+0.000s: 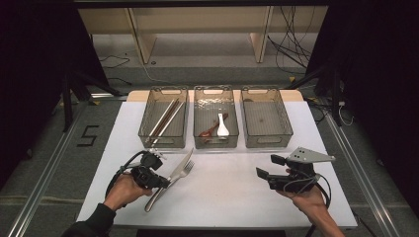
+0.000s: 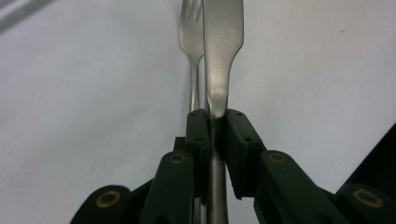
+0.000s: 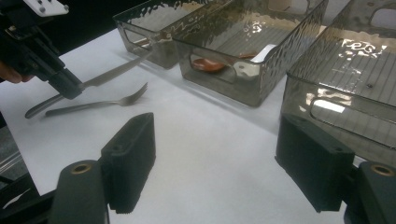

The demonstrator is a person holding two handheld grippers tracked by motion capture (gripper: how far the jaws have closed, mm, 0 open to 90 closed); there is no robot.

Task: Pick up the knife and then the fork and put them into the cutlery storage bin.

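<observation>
Knife (image 1: pixel 174 178): held by the left tongs, lying at a slant on the near-left part of the table, handle end toward the person, blade tip toward the bins. In the left gripper view the knife (image 2: pixel 219 60) stands on edge between the two pads.
Left tongs (image 1: pixel 163 181): pressed together on the knife, pinching it partway along its length; the pads (image 2: pixel 236 135) bear on both faces of the metal. In the right gripper view the same tongs (image 3: pixel 70 86) grip the knife (image 3: pixel 112 74) low over the table.
Fork (image 1: pixel 186 169): lies just beside the knife, on its right in the high view, tines pointing toward the bins. It rests flat on the table (image 1: pixel 227 197); the left gripper view shows the fork (image 2: pixel 191 46) outside the pads, on the left of the blade.
Left hand (image 1: pixel 123 191): wrapped round the gripper body, sleeve coming in from the bottom edge.
Right tongs (image 1: pixel 267 168): spread wide with nothing between them, held over the near-right part of the table, well apart from the knife. The right gripper view confirms the gap (image 3: pixel 215 163) over bare table.
Right hand (image 1: pixel 304 197): grips its tool from below; grey plate on top.
Left bin (image 1: pixel 165 118): at the far side, holds long dark and pale sticks.
Middle bin (image 1: pixel 216 118): holds a white spoon (image 1: pixel 223 126) and a reddish-brown spoon (image 1: pixel 210 129).
Right bin (image 1: pixel 266 118): just beside the middle bin.
</observation>
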